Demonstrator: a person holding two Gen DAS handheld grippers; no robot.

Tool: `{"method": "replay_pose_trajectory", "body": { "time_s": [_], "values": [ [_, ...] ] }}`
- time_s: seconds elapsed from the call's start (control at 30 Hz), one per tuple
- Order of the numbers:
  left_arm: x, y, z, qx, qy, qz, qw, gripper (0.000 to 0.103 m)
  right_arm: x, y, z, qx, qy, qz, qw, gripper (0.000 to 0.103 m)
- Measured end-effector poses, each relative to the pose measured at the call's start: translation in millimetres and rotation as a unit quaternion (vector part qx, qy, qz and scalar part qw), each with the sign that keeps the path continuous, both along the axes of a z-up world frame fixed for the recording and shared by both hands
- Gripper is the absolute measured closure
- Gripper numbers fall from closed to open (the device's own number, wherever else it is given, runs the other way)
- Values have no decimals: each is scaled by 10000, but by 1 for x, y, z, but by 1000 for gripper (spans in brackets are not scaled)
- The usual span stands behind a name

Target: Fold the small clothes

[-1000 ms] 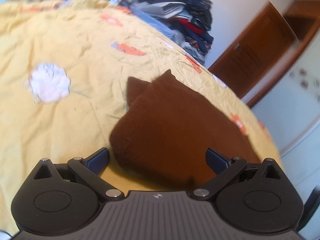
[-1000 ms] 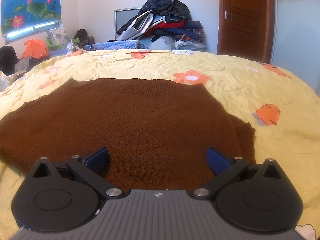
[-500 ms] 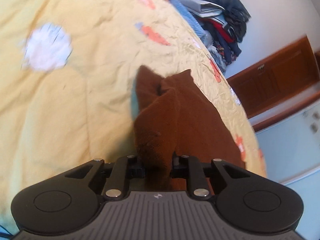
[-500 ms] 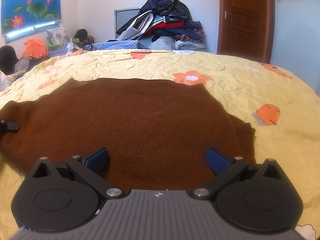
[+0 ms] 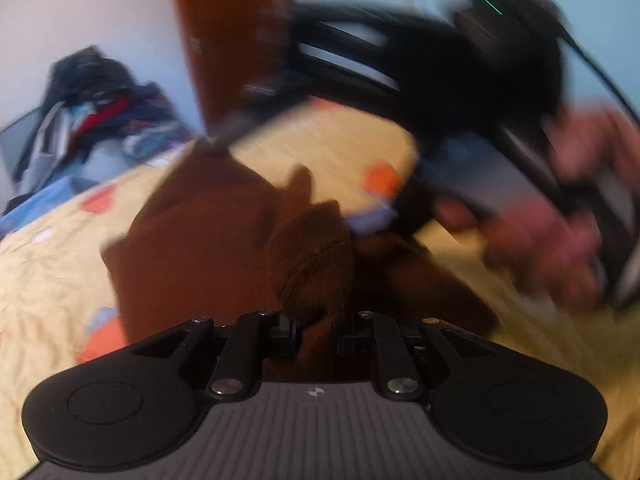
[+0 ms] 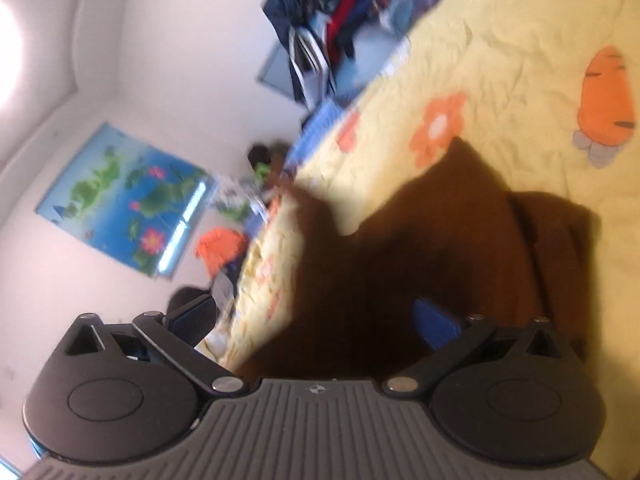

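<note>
A yellow bedspread with orange flowers covered the bed. On it lay the brown sweater; the left tongs pinched a bunched fold of it, while the right tongs gaped wide above it, empty.

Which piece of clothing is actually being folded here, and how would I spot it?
Find the big yellow bedspread printed with orange flowers and carrots. Lying on it is the brown knitted garment, one bunched edge pinched in the left hand-held gripper. It is plain dark brown and sits alone, unlike the mixed-colour clothes pile heaped beyond the bed.
</note>
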State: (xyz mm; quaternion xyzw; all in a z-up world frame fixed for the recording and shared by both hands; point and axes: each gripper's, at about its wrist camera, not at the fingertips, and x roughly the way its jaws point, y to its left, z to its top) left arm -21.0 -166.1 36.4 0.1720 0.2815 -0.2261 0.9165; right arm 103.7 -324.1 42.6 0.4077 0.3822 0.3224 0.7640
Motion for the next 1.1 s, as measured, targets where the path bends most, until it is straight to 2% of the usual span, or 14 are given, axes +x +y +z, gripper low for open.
{"method": "replay_pose_trajectory", "body": {
  "time_s": [0.1,0.27,0.37,0.4,0.43,0.6,0.7,0.77,0.8,0.83,0.9,1.0,1.07,1.1],
  "values": [
    [-15,-11,-16,510,-494,-135,9974,87,18,9,-8,-477,412,193,9978,0],
    [-21,-12,-14,667,-689,-215,9952,87,29,15,-12,-591,432,232,9970,6],
    [-23,-25,-16,828,-862,-322,9923,87,39,15,-8,-914,243,228,9953,33],
    [-18,-28,-17,865,-939,-368,9911,87,43,18,-9,-1108,214,318,9931,66],
    [-21,-30,-17,862,-1006,-443,9902,87,46,20,-10,-1373,222,335,9897,85],
    [-29,-24,-34,708,-1144,-879,9870,83,30,-11,-16,-1758,-48,34,9844,94],
    [-40,1,-28,425,-1181,-960,9874,67,23,-34,-38,-1061,128,-144,9942,85],
    [-39,26,-18,215,-1130,-907,9892,27,14,-37,-31,-951,63,-230,9952,60],
    [-41,42,-13,103,-1228,-833,9889,5,9,-40,-25,-905,-22,-370,9952,32],
    [-42,57,-9,17,-1351,-740,9881,2,4,-46,-18,-814,-160,-562,9950,3],
    [-38,86,-1,-98,-1402,-507,9888,3,-7,-56,-4,-875,-519,-1098,9887,0],
    [-5,123,4,-481,-933,111,9944,3,8,-58,1,-1394,-394,-1051,9839,0],
    [34,148,6,-1345,-227,571,9890,3,22,-54,-10,-1705,-48,-859,9816,4],
    [57,161,6,-1968,232,817,9768,4,29,-49,-18,-1731,123,-711,9823,6]
  ]
}}
